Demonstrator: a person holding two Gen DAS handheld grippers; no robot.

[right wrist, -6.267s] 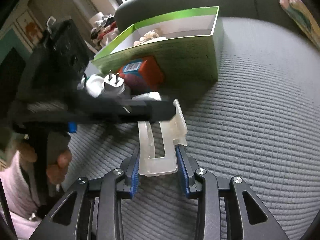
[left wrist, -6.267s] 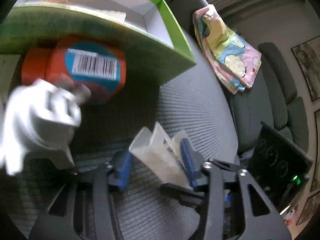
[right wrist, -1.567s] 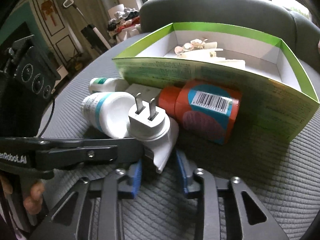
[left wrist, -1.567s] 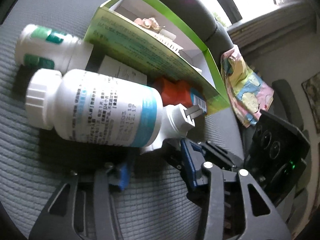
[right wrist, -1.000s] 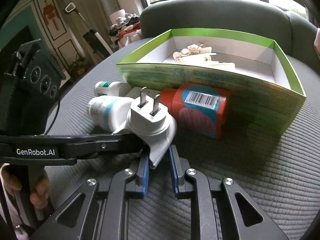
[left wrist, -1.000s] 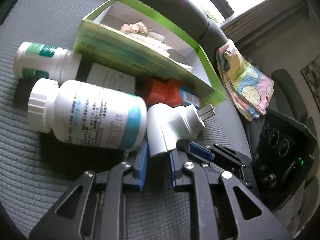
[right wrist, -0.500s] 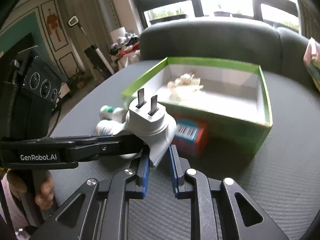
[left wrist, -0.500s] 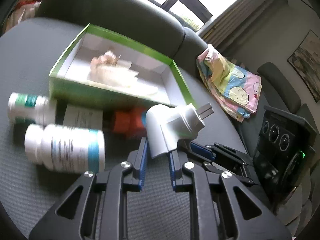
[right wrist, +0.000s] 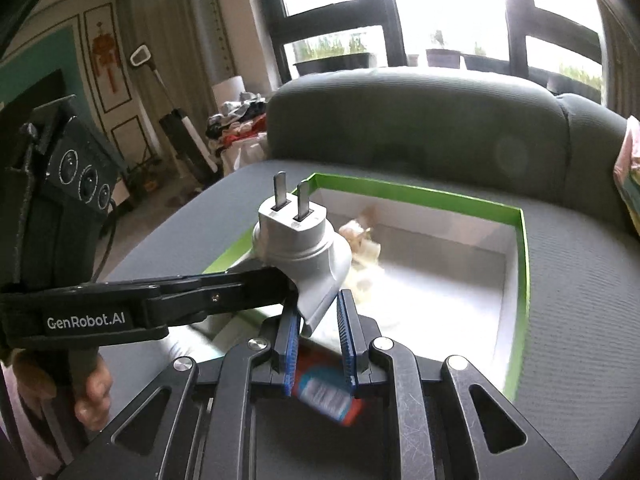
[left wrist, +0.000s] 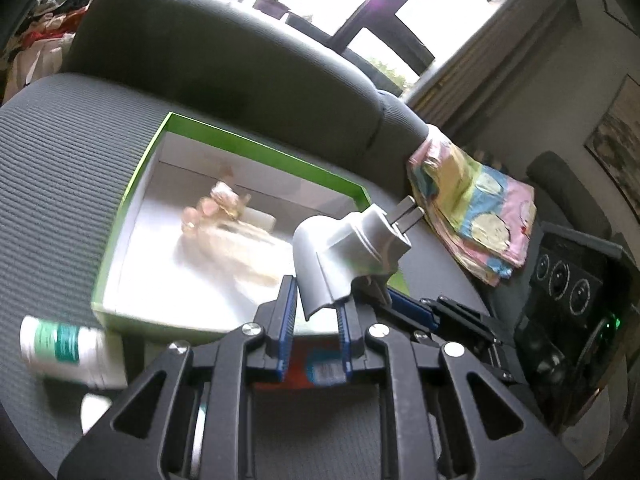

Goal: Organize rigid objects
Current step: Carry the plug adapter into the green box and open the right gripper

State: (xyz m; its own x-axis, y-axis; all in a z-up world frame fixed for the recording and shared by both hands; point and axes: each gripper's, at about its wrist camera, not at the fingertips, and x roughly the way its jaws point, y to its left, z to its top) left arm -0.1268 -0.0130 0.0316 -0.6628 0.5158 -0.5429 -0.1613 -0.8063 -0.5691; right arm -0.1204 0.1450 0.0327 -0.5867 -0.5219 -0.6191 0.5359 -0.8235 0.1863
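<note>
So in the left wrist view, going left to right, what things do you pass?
White bottle with green label → green box → white plug adapter held in the left gripper → pastel patterned cloth → right gripper's black body.

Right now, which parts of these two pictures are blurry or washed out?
Left wrist view: the box contents and the bottle are smeared, the window blown out, while the plug is sharp. Right wrist view: window glare, box floor overexposed, plug sharp.
</note>
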